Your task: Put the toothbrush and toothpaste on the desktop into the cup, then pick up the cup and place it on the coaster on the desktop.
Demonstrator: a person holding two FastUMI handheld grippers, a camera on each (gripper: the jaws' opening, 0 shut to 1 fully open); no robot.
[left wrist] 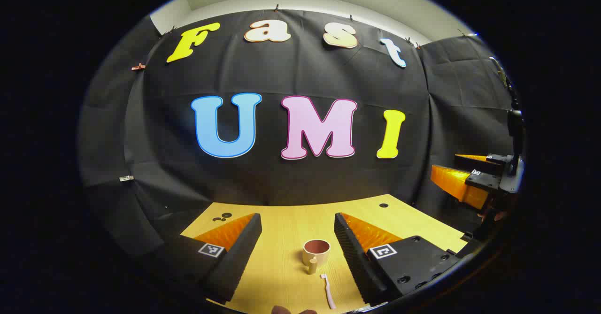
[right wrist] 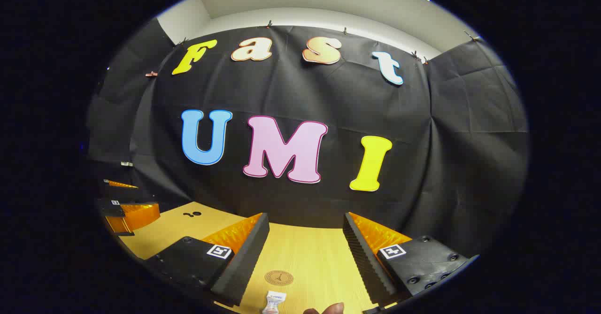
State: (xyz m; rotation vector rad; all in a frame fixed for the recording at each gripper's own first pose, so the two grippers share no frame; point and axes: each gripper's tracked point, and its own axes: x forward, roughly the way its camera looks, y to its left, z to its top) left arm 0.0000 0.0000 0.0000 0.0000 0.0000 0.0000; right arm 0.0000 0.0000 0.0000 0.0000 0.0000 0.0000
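On the pale wooden desktop (left wrist: 286, 239), going by my left gripper view, my left gripper (left wrist: 296, 248) has its fingers spread wide with nothing between them but bare wood and the task stuff. Sitting in that gap, a bit right of centre, is the small beige cup with a reddish-brown inside (left wrist: 316, 251), upright, handle pointing back toward me. Just nearer and slightly right of it lies the slim pink toothbrush (left wrist: 328, 291), flat on the wood, bristle end toward the cup, close but not touching it as far as I can tell. Further right, off past the table edge, I can see my right gripper (left wrist: 462, 175) held up in the air, jaws apart too.

Over in the right gripper view, the left gripper (right wrist: 123, 200) shows up at the far left edge. Between my right gripper's (right wrist: 305, 253) own spread fingers there's the round tan coaster with a dark emblem (right wrist: 279, 277) lying flat on the wood, and just nearer than that the white toothpaste tube (right wrist: 274, 302), cut off by the bottom edge. Coaster and tube sit close together; can't tell if they touch. A fingertip (right wrist: 332, 309) pokes in at the bottom.
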